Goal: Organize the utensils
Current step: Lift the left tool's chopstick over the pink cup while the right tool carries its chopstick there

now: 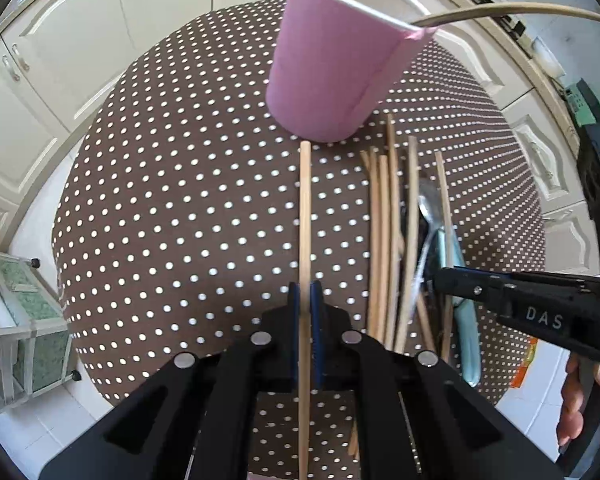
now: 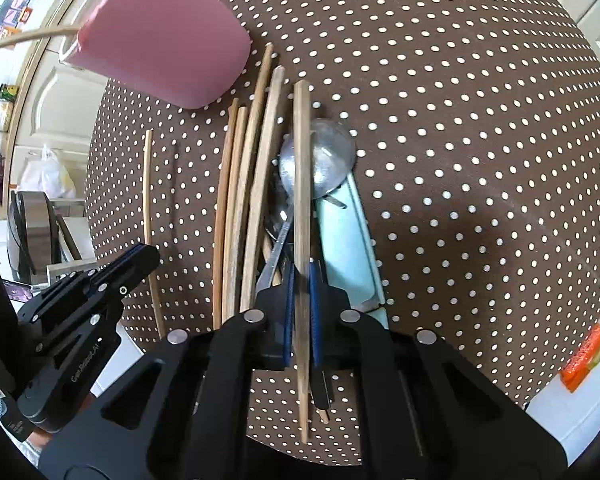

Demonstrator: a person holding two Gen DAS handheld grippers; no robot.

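**Both grippers clamped on chopsticks, cup not yet loaded**

Your left gripper [image 1: 306,304] is closed tight on a single chopstick [image 1: 305,216] lying apart from the pile, tip pointing at the pink cup [image 1: 332,68]. Your right gripper [image 2: 300,300] has its pads pinched on one chopstick from the pile [image 2: 302,184], the one lying across the spoon bowl [image 2: 328,160].

Risks, my read:
- The right stick rests on the spoon and just beside the pale blue utensil [image 2: 348,240]; lift at an angle and you'll likely drag or flick the neighbours [image 2: 244,184] off the dotted tablecloth [image 2: 460,120].
- Both grips sit toward one end of long thin sticks, so they may pivot in the pads when raised.
- The cup looks light and already holds a stick or two leaning out; poke its wall with a tip and it could tip over.
- Two grippers are close together; lifting both at once risks a clash.

Position: the cup stands just beyond the far tips of the pile, ahead of both grippers. The loose stick is left of the pile, well apart from it.
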